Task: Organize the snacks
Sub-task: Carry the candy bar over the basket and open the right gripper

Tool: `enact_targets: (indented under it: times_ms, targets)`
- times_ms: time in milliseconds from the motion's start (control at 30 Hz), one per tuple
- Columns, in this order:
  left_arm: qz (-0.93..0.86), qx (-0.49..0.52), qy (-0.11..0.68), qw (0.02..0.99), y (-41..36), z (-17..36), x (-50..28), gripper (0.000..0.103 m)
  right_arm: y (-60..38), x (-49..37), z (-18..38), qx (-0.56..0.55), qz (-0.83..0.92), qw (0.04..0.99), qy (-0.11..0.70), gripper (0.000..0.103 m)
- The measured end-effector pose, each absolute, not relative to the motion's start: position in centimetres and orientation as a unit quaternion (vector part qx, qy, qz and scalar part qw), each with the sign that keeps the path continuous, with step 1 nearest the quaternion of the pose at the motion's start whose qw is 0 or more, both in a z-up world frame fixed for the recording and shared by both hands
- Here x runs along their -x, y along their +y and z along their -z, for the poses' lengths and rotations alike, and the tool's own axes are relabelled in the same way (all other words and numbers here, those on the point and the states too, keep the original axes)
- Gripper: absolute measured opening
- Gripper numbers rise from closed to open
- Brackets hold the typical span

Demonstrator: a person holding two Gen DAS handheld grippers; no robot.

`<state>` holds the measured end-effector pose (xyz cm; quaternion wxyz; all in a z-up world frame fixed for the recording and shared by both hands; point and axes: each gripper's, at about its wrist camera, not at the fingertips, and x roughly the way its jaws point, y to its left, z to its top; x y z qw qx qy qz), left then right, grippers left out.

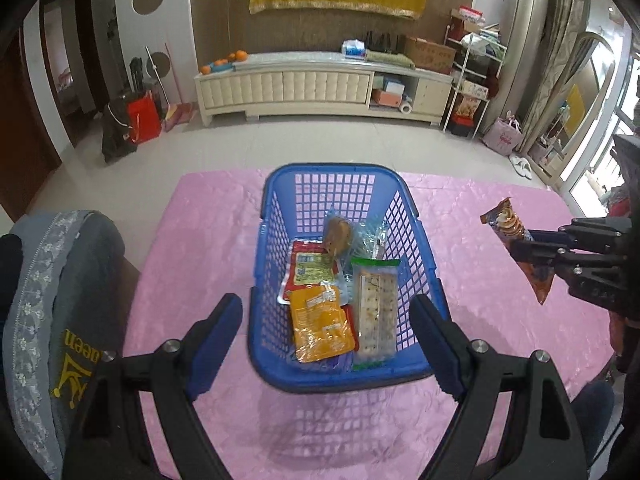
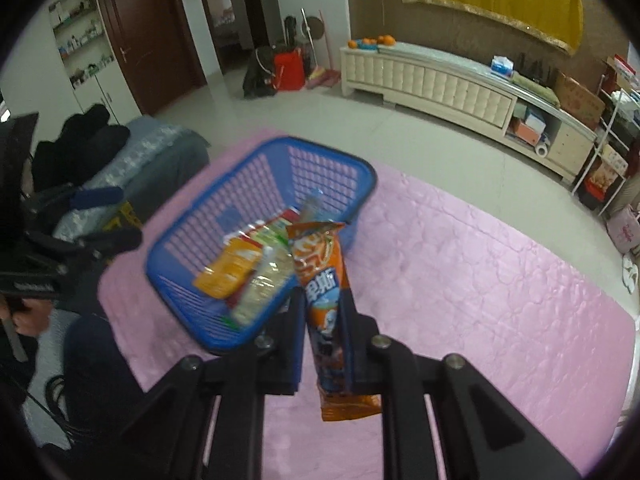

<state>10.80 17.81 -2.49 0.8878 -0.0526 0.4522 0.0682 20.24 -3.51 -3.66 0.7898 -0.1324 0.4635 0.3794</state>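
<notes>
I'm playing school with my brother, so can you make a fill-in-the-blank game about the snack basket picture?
1. The blue plastic lattice basket sits on a ____ cloth.
2. The right tool is shut on a long ____ snack packet.
3. The left tool is ____, with one finger on each side of the basket's near end.
4. The yellow flat snack pouch lies ____ the basket.

Missing words: pink; orange; open; inside

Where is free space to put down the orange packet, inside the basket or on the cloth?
Pink cloth right of the blue basket is bare. Inside, the near floor is crowded; bare floor remains only by the far wall. The right gripper holds the orange packet.
</notes>
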Motion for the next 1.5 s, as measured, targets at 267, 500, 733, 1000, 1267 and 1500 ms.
enact_targets:
  times_ms: [267,500,733,1000,1267,1500]
  targets:
    - [-0.071,0.055,0.43,0.899,20.0,1.3,-8.9,0.084,-0.4,-18.8,1.7,0.114,-0.378,0.799,0.453,0.019]
    - [-0.075,0.045,0.413,0.906,21.1,1.7,-8.9,0.084,3.5,-18.7,2.3,0.117,-0.392,0.789,0.458,0.019]
    - [-0.082,0.031,0.424,0.901,22.5,3.8,-9.8,0.084,6.3,-20.4,5.3,0.098,-0.389,0.77,0.497,0.019]
    - [-0.078,0.042,0.433,0.897,23.8,6.4,-11.2,0.084,8.8,-21.8,9.8,0.077,-0.379,0.742,0.548,0.019]
    - [-0.068,0.054,0.44,0.894,24.8,7.7,-11.6,0.084,9.9,-21.9,12.4,0.083,-0.352,0.737,0.571,0.019]
    - [-0.064,0.06,0.446,0.891,24.8,8.3,-11.4,0.084,11.2,-21.5,12.9,0.123,-0.342,0.743,0.562,0.033]
